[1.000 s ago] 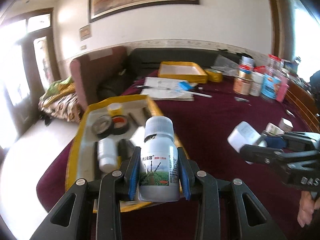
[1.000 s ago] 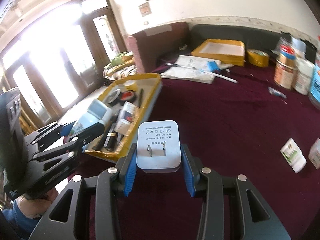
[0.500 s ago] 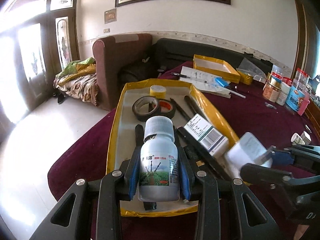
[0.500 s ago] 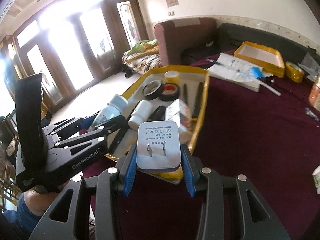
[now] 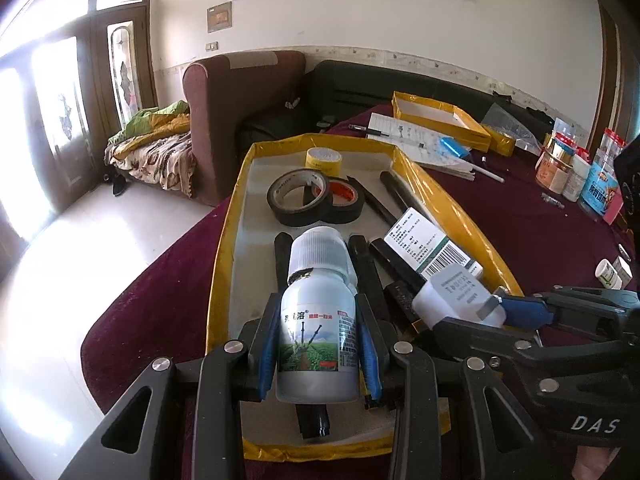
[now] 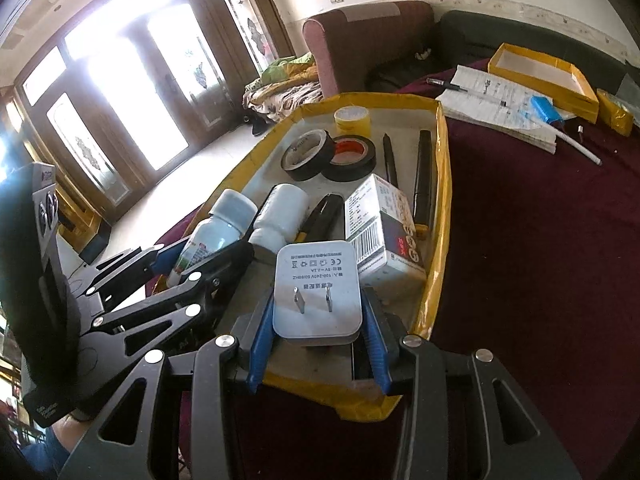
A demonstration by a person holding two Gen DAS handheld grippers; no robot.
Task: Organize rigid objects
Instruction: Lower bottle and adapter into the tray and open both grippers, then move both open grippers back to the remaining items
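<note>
My left gripper (image 5: 318, 344) is shut on a white bottle (image 5: 318, 320) with a green field label, held upright over the near end of the yellow-rimmed tray (image 5: 228, 236). My right gripper (image 6: 318, 320) is shut on a white plug adapter (image 6: 316, 292), prongs facing the camera, over the tray's (image 6: 442, 184) near right corner. Each gripper shows in the other's view: the right gripper (image 5: 486, 312) with the adapter (image 5: 452, 296), the left gripper (image 6: 180, 260) with the bottle (image 6: 212, 236). Inside the tray lie tape rolls (image 5: 316, 198), a second white bottle (image 6: 282, 216), a carton (image 6: 380, 224) and black pens (image 6: 422, 176).
A dark red cloth (image 5: 540, 224) covers the table. Papers (image 6: 500, 100), a smaller yellow tray (image 5: 440, 120) and a blue item lie at the back. Jars and tins (image 5: 572, 168) stand at far right. An armchair (image 5: 240, 112) sits beyond the tray.
Both grippers have swung left and lower, from beside the tray to above its near end, each keeping hold of its object. The tray now fills the middle of both views.
</note>
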